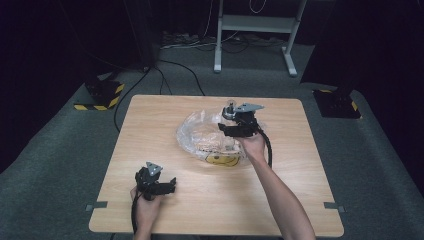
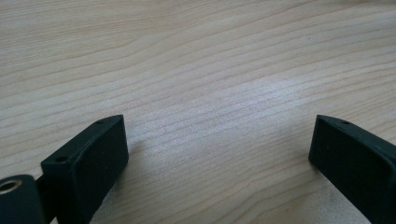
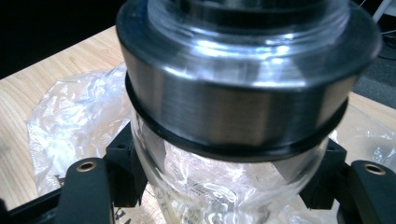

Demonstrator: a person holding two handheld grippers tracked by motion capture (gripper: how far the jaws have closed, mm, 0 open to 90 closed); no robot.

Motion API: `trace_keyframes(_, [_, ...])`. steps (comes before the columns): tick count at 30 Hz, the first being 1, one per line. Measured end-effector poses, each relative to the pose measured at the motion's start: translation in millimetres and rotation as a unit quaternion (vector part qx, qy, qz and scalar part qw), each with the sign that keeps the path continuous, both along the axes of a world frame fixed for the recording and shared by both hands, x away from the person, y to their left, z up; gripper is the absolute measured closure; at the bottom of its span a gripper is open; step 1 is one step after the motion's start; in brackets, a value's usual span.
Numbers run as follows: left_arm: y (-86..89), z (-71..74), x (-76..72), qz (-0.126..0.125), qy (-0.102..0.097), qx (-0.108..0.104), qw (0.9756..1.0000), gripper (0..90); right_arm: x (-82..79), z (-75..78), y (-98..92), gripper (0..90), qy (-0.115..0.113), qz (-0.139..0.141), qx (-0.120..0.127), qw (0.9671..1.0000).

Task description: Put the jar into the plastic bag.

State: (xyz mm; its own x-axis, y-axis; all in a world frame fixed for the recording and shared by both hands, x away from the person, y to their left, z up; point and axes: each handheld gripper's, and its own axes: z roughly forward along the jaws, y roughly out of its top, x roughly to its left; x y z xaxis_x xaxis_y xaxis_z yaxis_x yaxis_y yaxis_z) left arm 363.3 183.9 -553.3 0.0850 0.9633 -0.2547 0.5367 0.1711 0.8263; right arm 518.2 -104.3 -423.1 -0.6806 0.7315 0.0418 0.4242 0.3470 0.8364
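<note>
Where the high view looks down on the wooden worktop, much stays hard to read: the crumpled clear plastic bag at the middle holds pale contents that blur together, with a yellow smiley print at its near edge, and the room beyond the far edge is dark apart from grey frame legs and cables on the floor. In that view the right claw hangs over the right part of the bag with a small glass jar at its far end, too small to judge the grip; the left claw sits low at the near left of the worktop, well apart from the bag, in a hand. From the left gripper view, the left claw stands wide open, its two black jaws far apart at the bottom corners and cut off by the frame, with bare wood grain between them and nothing held. Seen in the right gripper view, the right claw is closed around the jar, its jaws pressing the clear glass body on either side just below the metal band and black ring; the jar's top is cut off by the frame, and the bag lies blurred on the worktop behind it.
</note>
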Motion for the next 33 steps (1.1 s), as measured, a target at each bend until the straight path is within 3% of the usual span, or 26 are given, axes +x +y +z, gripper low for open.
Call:
trace_keyframes(16, [-0.1,-0.1,0.0,0.0,0.0,0.0,1.0,4.9,4.7,-22.6,2.3,32.1,0.007,-0.012,-0.003,0.9999])
trace_keyframes(33, [0.0,-0.1,0.0,0.0,0.0,0.001,1.0,4.9,4.9,-32.4,7.6,32.1,0.014,-0.011,-0.015,0.9997])
